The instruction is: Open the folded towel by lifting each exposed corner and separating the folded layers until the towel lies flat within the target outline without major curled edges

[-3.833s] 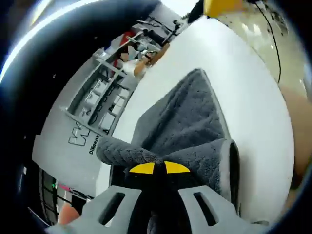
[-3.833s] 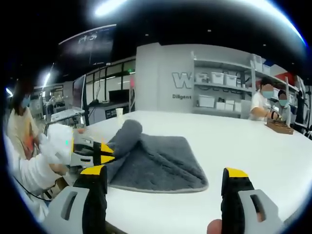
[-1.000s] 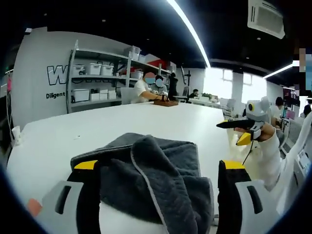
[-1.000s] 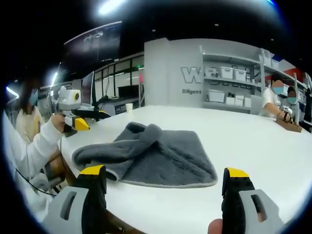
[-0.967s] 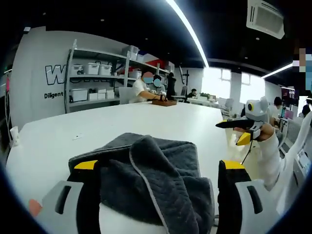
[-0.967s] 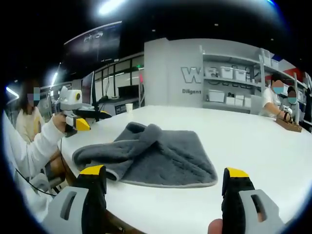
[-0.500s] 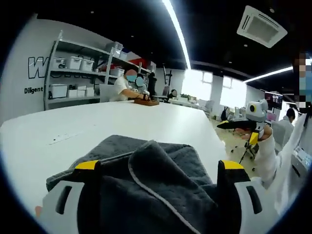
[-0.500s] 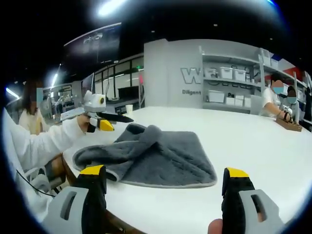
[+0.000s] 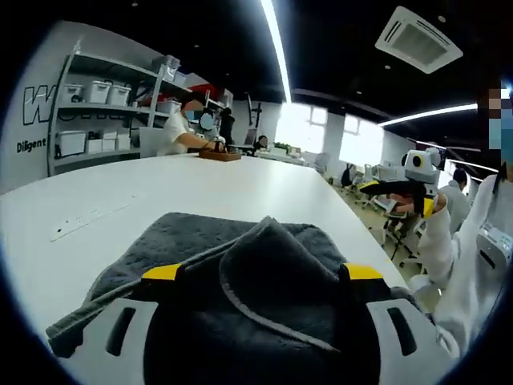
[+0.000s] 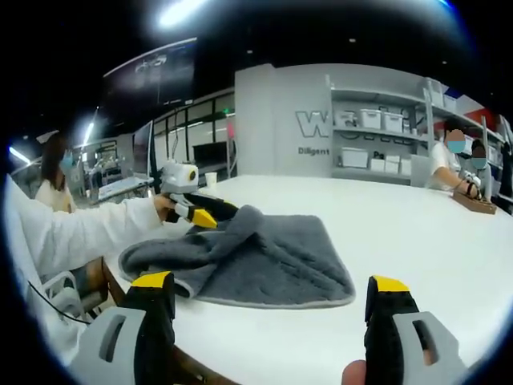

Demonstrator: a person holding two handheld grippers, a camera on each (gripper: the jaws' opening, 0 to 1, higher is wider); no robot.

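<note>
The grey towel point(image 10: 264, 250) lies partly folded on the white table point(image 10: 417, 241), one layer bunched into a raised ridge point(image 9: 271, 239) near its left end. My left gripper point(image 9: 261, 273) is open, its yellow-tipped jaws standing either side of that ridge, low over the cloth. In the right gripper view the left gripper point(image 10: 192, 212) sits at the towel's left edge against the ridge, held by a hand in a white sleeve. My right gripper point(image 10: 270, 282) is open, held back from the towel's near edge with nothing between its jaws. The right gripper point(image 9: 403, 186) hovers off the table's far right side.
Shelves with white boxes point(image 10: 377, 136) line the back wall. People sit at the table's far end by a wooden tray point(image 10: 469, 207). Another person point(image 10: 54, 180) sits at the left. Bare tabletop point(image 9: 160, 180) stretches beyond the towel.
My left gripper has moved forward and down onto the towel, so the raised ridge now lies between its jaws. The right gripper has stayed in place. The towel keeps its shape.
</note>
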